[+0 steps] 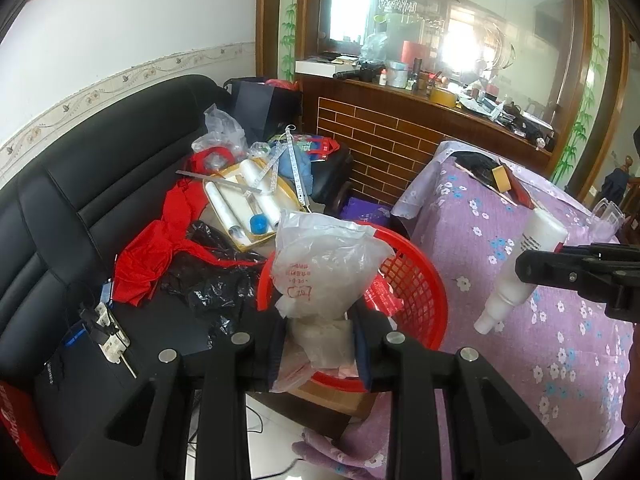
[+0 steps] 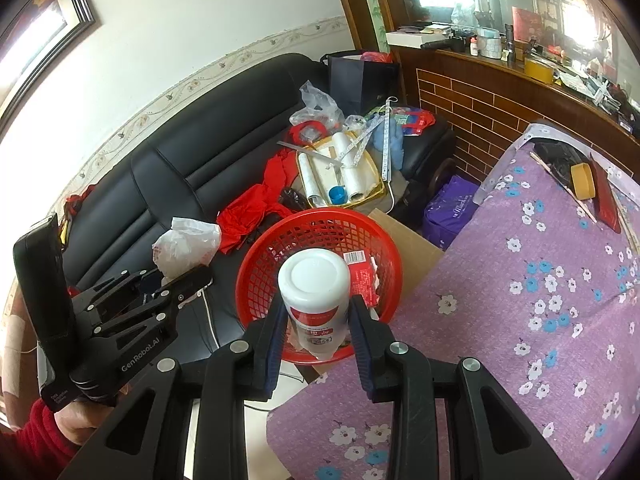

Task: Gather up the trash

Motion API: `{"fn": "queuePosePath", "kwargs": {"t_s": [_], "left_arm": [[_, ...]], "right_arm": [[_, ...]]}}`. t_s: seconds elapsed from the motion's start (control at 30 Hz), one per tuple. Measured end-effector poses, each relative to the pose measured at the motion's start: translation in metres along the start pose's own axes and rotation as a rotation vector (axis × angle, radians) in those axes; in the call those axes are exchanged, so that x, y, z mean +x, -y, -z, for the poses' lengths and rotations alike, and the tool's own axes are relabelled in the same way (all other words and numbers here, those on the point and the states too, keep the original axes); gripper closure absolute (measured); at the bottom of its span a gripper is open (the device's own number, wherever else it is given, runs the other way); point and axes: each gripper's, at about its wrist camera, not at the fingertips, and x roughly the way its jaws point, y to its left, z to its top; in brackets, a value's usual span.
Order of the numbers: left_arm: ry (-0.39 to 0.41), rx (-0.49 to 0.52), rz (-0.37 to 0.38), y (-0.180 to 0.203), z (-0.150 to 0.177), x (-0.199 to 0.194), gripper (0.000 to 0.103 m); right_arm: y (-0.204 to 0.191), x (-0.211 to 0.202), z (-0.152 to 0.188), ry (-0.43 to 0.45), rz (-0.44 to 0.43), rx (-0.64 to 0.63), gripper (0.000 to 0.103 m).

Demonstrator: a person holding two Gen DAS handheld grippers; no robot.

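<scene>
My left gripper [image 1: 320,344] is shut on a crumpled clear plastic bag [image 1: 324,264] with red print, held over the near rim of the red mesh basket [image 1: 416,280]. In the right wrist view that bag [image 2: 184,246] and the left gripper [image 2: 182,280] sit left of the basket [image 2: 260,264]. My right gripper [image 2: 318,330] is shut on a white plastic bottle [image 2: 316,284] with a red label, bottom end toward the camera, above the basket. The left wrist view shows that bottle [image 1: 520,264] tilted cap-down over the purple cloth, right of the basket. A red packet [image 2: 362,276] lies inside the basket.
A black sofa [image 1: 100,184] carries red cloth [image 1: 152,248], a black bag [image 1: 216,280], a tray of rolls [image 1: 248,200] and a tape measure. A table under purple flowered cloth [image 2: 520,300] stands right. A cardboard box [image 2: 404,240] sits beneath the basket. A brick-pattern counter [image 1: 392,140] is behind.
</scene>
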Motion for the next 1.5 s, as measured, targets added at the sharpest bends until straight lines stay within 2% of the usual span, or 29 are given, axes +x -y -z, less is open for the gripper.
{"fn": "queuePosePath", "kwargs": {"t_s": [0.3, 0.7, 1.3, 1.37, 1.43, 1.5], "left_arm": [[-0.025, -0.001, 0.007, 0.002, 0.001, 0.015, 0.075], [-0.05, -0.021, 0.019, 0.0, -0.01, 0.041, 0.075], [-0.067, -0.029, -0.029, 0.0, -0.011, 0.07, 0.074], [-0.073, -0.036, -0.03, -0.001, -0.011, 0.072, 0.071], [-0.074, -0.047, -0.031, -0.002, -0.012, 0.073, 0.062], [-0.067, -0.055, -0.038, -0.004, -0.013, 0.073, 0.048]], "right_arm": [[0.005, 0.005, -0.002, -0.003, 0.01, 0.01, 0.069], [0.009, 0.049, -0.023, -0.051, 0.012, 0.01, 0.069], [0.015, 0.085, -0.042, -0.075, 0.012, 0.014, 0.068], [0.015, 0.085, -0.045, -0.069, 0.011, 0.015, 0.065], [0.016, 0.083, -0.047, -0.06, 0.008, 0.019, 0.062], [0.016, 0.081, -0.048, -0.055, 0.005, 0.02, 0.061]]}}
